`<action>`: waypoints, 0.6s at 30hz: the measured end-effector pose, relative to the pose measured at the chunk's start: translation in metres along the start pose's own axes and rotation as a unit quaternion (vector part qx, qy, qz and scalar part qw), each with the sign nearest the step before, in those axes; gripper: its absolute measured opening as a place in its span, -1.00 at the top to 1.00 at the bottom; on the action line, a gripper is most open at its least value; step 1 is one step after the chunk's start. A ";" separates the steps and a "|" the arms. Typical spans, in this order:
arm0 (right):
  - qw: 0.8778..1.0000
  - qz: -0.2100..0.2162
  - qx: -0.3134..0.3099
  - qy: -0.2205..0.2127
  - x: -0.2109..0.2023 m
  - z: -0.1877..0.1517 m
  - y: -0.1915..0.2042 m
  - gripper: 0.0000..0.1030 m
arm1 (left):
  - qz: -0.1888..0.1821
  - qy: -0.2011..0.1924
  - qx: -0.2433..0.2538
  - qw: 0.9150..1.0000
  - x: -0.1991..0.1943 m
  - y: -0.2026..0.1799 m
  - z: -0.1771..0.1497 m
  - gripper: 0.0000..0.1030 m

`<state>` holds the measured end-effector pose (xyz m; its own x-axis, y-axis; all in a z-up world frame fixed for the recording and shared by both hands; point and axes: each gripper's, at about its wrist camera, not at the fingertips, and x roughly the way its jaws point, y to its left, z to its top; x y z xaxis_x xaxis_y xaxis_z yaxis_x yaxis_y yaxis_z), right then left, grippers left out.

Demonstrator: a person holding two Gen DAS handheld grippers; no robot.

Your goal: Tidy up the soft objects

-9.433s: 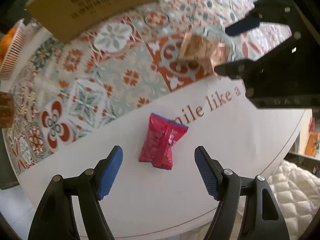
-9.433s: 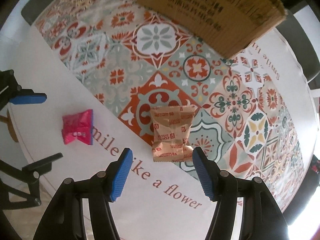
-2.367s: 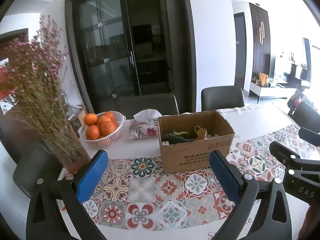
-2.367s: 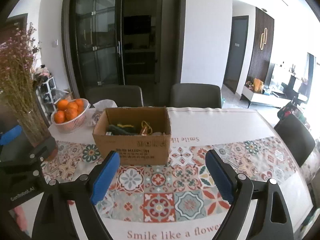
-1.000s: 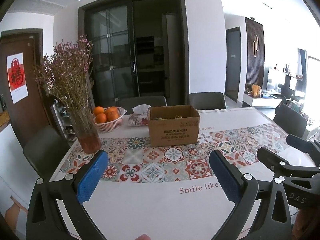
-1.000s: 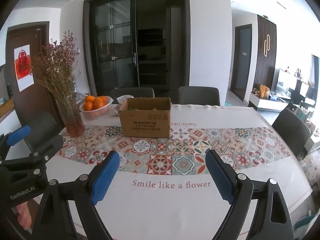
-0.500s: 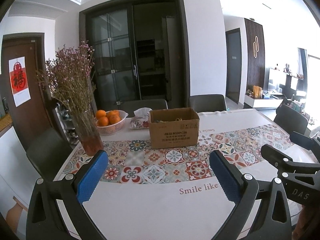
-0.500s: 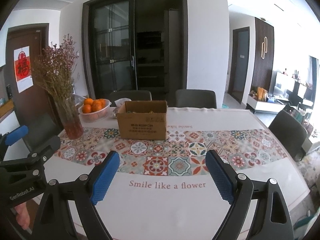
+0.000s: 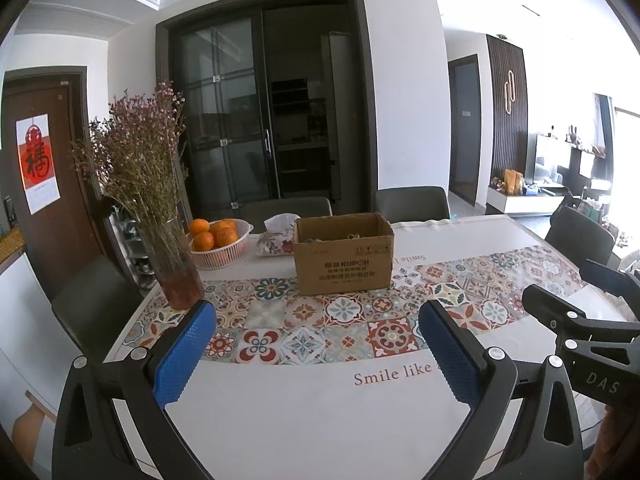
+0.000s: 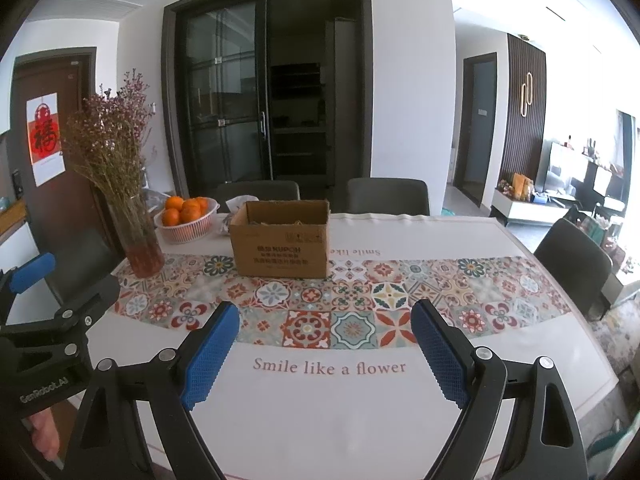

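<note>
A brown cardboard box (image 9: 343, 254) (image 10: 282, 238) stands open-topped near the far middle of the table, with several small items just showing over its rim. No loose snack packet lies on the table in either view. My left gripper (image 9: 316, 344) hangs open over the near white part of the cloth, nothing between its blue pads. My right gripper (image 10: 325, 344) is open too, above the words "Smile like a flower", and holds nothing. Each gripper shows at the other view's edge: the right gripper (image 9: 592, 300) and the left gripper (image 10: 52, 292).
A white table (image 10: 320, 408) carries a patterned tile runner (image 10: 352, 296). A glass vase of dried flowers (image 9: 176, 268) stands at the left, with a basket of oranges (image 9: 220, 240) and a tissue pack (image 9: 276, 236) behind. Dark chairs (image 10: 388, 196) ring the table.
Both views have drawn slightly back from the table over the last second, so the box looks a little smaller. Both grippers stay open and hold nothing.
</note>
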<state>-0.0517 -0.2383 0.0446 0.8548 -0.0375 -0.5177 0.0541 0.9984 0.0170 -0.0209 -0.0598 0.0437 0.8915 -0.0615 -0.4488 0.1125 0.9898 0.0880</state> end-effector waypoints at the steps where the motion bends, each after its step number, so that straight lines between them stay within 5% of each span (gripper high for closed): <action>1: 1.000 0.000 0.001 0.000 0.000 0.000 0.000 -0.73 | 0.000 0.000 0.000 1.000 0.000 0.000 0.000 -1.00; 18: 1.000 0.000 0.001 0.000 0.000 -0.002 -0.004 -0.73 | 0.003 -0.003 0.001 1.000 0.000 -0.001 0.001 -1.00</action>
<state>-0.0527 -0.2418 0.0429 0.8546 -0.0383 -0.5179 0.0554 0.9983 0.0175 -0.0204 -0.0610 0.0445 0.8943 -0.0571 -0.4438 0.1088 0.9898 0.0919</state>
